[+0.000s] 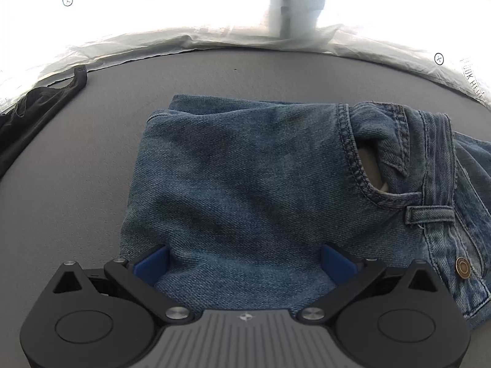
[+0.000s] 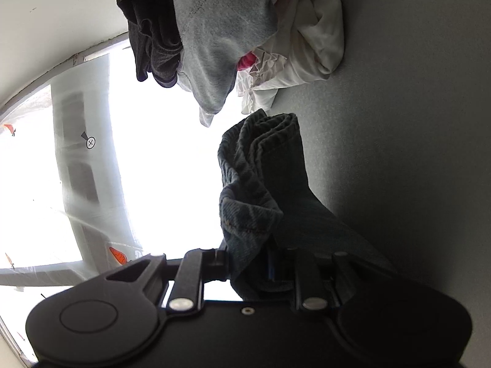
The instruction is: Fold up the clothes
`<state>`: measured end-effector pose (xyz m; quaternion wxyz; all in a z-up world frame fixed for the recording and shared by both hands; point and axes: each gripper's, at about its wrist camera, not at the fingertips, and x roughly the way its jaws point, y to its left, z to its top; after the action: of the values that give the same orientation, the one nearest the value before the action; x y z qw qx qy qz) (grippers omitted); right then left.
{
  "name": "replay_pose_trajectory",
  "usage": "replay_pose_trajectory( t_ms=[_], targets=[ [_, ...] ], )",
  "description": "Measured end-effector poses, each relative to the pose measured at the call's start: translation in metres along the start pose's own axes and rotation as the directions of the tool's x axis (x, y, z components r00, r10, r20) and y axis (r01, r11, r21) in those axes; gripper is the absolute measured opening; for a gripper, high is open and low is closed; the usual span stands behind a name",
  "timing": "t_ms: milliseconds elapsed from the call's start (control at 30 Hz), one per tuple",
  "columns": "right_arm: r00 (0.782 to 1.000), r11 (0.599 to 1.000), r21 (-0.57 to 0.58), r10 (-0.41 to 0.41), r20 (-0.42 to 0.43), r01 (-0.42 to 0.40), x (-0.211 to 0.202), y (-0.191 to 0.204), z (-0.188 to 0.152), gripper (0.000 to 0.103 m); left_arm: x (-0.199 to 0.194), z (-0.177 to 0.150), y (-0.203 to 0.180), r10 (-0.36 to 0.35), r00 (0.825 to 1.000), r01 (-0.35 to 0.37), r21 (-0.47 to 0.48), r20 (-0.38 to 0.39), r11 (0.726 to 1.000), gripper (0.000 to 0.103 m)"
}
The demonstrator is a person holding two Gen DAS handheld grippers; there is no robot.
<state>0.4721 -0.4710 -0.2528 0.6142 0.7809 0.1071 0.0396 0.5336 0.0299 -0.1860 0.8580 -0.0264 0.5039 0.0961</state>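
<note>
Folded blue jeans [image 1: 245, 168] lie on the grey table [image 1: 92, 153], the waistband, pocket and metal button to the right. My left gripper [image 1: 245, 254] points down over their near edge, jaws wide open, its blue pads [image 1: 153, 260] resting on the denim at either side. In the right wrist view the picture is rolled on its side, with the table [image 2: 399, 122] at the right. My right gripper [image 2: 248, 254] is shut on a bunched fold of the jeans [image 2: 260, 168], which stands up off the table ahead of the fingers.
A black garment [image 1: 30, 116] lies at the table's far left edge. A pile of clothes lies beyond the held fold: a grey garment [image 2: 221, 40], a black one [image 2: 150, 30] and a white one [image 2: 307, 46]. A bright window with crumpled plastic sheet [image 1: 214, 40] runs behind the table.
</note>
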Motion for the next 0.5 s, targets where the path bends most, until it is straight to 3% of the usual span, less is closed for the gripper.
replay_pose_trajectory(
  t_ms=[333,500],
  targets=[
    [0.985,0.997,0.016,0.077,-0.152,-0.075,0.034,0.019,-0.096,0.022,0.003,0.008,0.007,-0.052,0.997,0.054,0.032,-0.053,0.998,0.103],
    [0.964,0.998,-0.021,0.051,-0.262,-0.058,0.042,0.020,-0.157,0.022,-0.003,0.011,0.022,-0.100,0.992,0.105,0.064,-0.079,0.992,0.103]
  ],
)
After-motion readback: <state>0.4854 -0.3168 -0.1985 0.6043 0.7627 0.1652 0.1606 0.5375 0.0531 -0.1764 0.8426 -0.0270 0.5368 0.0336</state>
